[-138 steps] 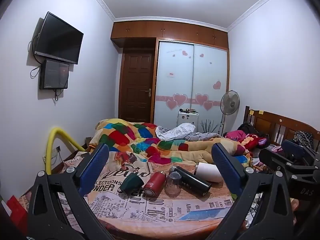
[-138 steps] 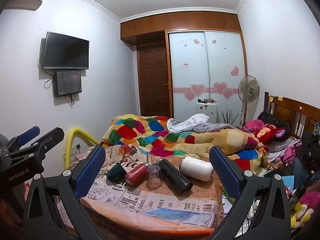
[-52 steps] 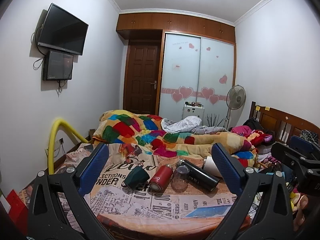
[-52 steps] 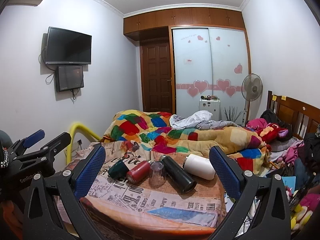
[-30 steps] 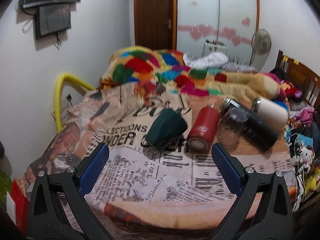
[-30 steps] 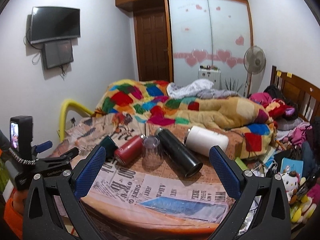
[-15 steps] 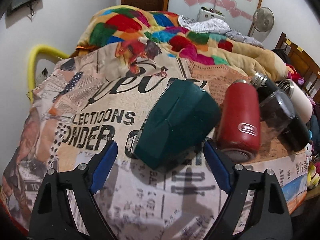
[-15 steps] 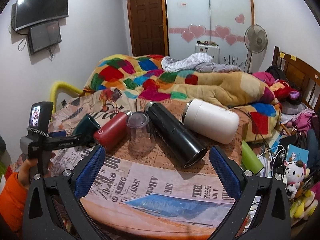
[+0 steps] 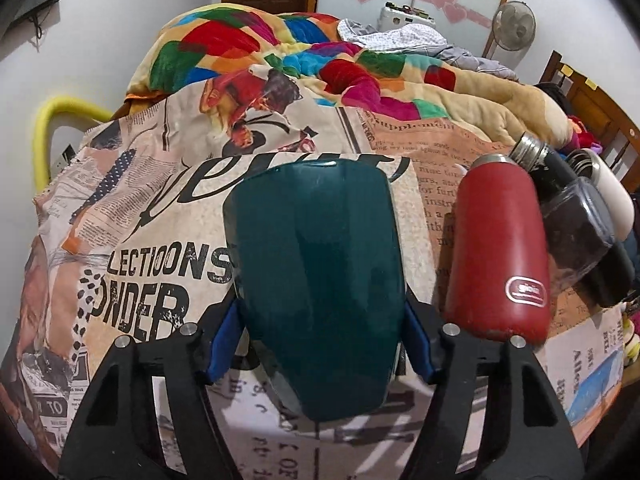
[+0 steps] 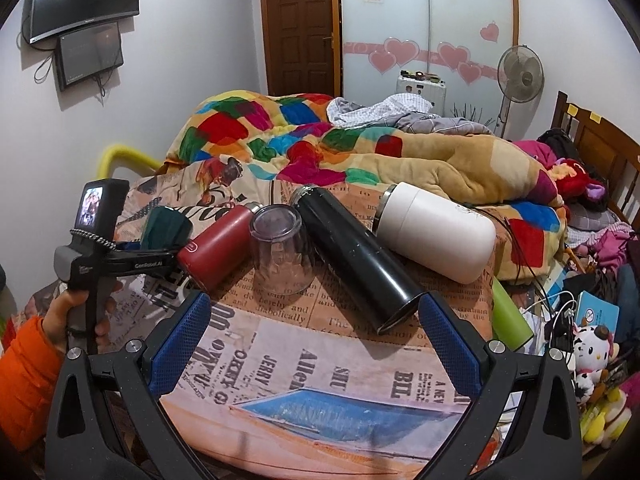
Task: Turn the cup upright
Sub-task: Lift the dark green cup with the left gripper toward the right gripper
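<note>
A dark green cup (image 9: 320,272) lies on its side on the newspaper-print table cloth (image 9: 160,208). My left gripper (image 9: 320,344) has its blue pads on either side of the cup's near end and is shut on it. The cup also shows at the left of the right wrist view (image 10: 166,226), with the left gripper (image 10: 140,260) at it. My right gripper (image 10: 316,340) is open and empty, low over the table's front, short of an upside-down clear glass (image 10: 280,252).
A red flask (image 9: 500,256), a black flask (image 10: 356,256) and a white flask (image 10: 436,232) lie on their sides in a row right of the cup. A colourful quilt (image 10: 320,140) lies behind. Toys and clutter (image 10: 592,352) lie off the table's right edge.
My left gripper moved forward and down to the green cup and closed its pads on it. My right gripper came a little closer to the table.
</note>
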